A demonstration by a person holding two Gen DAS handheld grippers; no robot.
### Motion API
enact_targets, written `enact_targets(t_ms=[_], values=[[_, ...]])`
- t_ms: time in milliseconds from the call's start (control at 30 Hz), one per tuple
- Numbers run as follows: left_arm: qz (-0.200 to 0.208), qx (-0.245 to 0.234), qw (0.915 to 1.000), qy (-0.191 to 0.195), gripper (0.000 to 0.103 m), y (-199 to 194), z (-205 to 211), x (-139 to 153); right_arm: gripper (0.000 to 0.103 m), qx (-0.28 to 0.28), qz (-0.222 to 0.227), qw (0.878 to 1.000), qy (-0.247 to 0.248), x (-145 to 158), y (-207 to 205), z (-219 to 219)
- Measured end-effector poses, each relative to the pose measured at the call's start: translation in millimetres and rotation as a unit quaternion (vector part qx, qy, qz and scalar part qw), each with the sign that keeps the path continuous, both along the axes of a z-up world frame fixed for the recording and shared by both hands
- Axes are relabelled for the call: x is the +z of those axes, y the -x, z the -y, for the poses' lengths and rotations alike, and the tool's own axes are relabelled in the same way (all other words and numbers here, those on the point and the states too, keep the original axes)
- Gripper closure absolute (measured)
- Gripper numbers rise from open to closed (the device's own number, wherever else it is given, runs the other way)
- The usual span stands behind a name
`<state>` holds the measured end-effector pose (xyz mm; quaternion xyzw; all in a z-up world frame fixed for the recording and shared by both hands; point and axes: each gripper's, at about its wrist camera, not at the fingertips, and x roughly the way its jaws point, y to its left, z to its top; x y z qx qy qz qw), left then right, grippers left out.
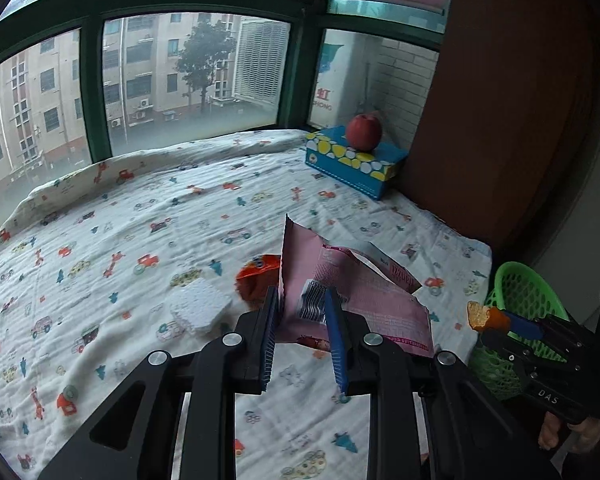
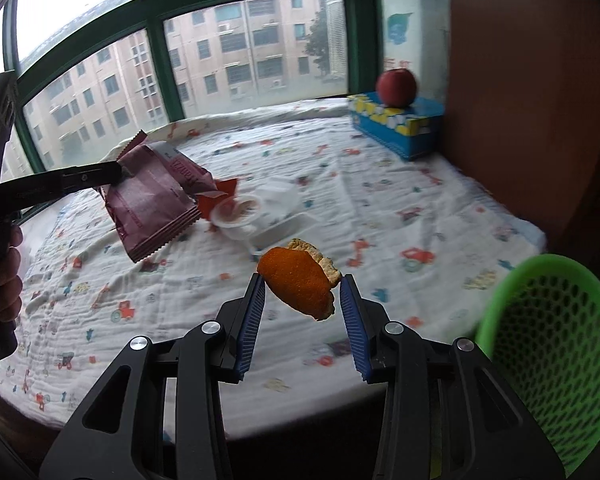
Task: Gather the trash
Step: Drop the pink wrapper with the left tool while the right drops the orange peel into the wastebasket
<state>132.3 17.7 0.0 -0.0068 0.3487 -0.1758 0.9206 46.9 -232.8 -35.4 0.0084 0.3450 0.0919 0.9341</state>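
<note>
My left gripper (image 1: 303,300) is shut on a pink snack wrapper (image 1: 363,300) and holds it above the bed; the wrapper also shows in the right wrist view (image 2: 152,200). My right gripper (image 2: 303,284) is shut on a piece of orange peel (image 2: 300,280), held above the bed's near edge. The peel and right gripper (image 1: 495,322) show at the right of the left wrist view, next to a green mesh basket (image 1: 519,292), which also shows in the right wrist view (image 2: 559,356). An orange wrapper (image 1: 258,274) and a white foam piece (image 1: 200,308) lie on the bed.
The bed has a white sheet with cartoon prints (image 1: 140,220). A red apple (image 1: 363,132) sits on a blue tissue box (image 1: 351,164) at the far right corner. A clear plastic cup (image 2: 240,212) lies on the sheet. A brown wardrobe (image 1: 499,100) stands on the right. Windows line the far side.
</note>
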Motion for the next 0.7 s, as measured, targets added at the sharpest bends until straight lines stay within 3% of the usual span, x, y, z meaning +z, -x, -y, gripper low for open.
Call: enact_targets(t_ms=[367, 700], values=[[0.001, -0.096, 0.9953, 0.012, 0.080, 7, 109, 7, 0.064, -0.104, 0.002, 0.995, 0.012, 7, 34, 93], [-0.002, -0.162, 0.9868, 0.005, 0.080, 22, 190, 9, 0.063, -0.170, -0.014, 0.985, 0.021, 1, 59, 151]])
